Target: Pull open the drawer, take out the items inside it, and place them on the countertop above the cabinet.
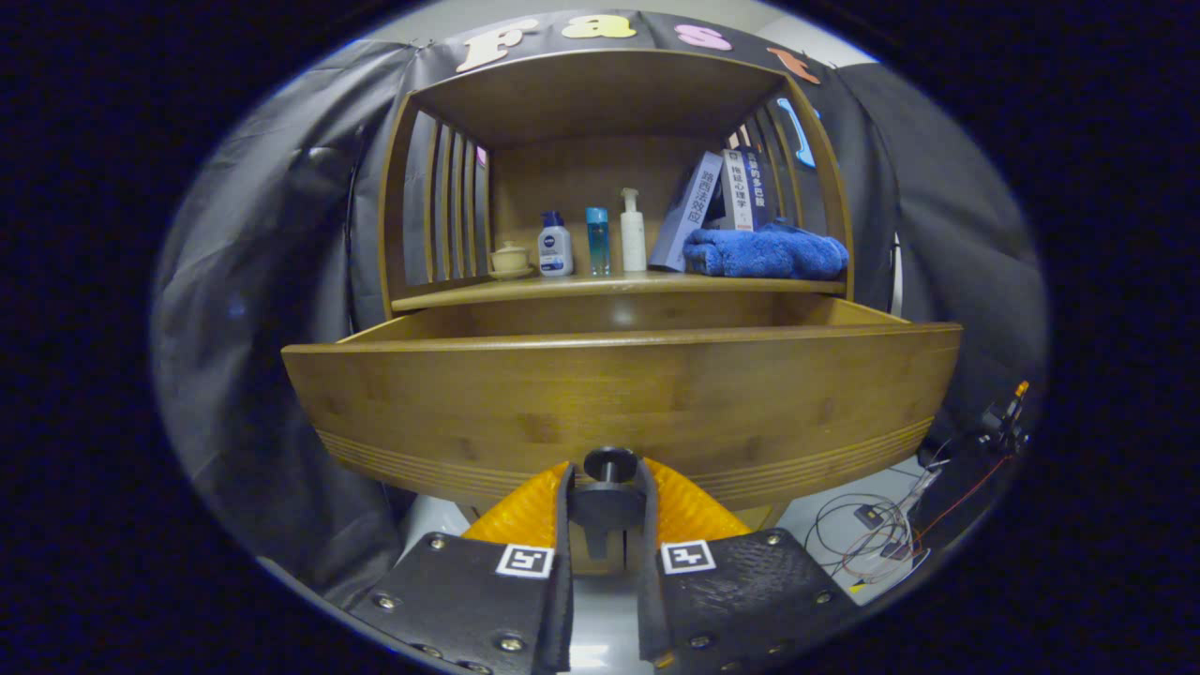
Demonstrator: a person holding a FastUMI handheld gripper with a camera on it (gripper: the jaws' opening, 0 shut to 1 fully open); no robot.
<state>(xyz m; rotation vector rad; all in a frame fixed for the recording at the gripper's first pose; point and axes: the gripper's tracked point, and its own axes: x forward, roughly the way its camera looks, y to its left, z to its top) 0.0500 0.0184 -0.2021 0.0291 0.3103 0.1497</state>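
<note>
You see a honey-brown wooden drawer (619, 394) with pale banding along its lower edge, a dark knob (609, 466), a deep blue towel (764, 253), a white pump bottle (633, 232), and a translucent blue bottle (598, 241).

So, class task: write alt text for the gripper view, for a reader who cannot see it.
The tool is shut on the dark knob of a wooden drawer, which is pulled open. Above it, the countertop holds a cup, three bottles, books and a blue towel.

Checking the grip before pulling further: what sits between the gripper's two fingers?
In the gripper view, the dark round drawer knob sits between the fingers of the gripper, which close on it against the wooden drawer front.
</note>
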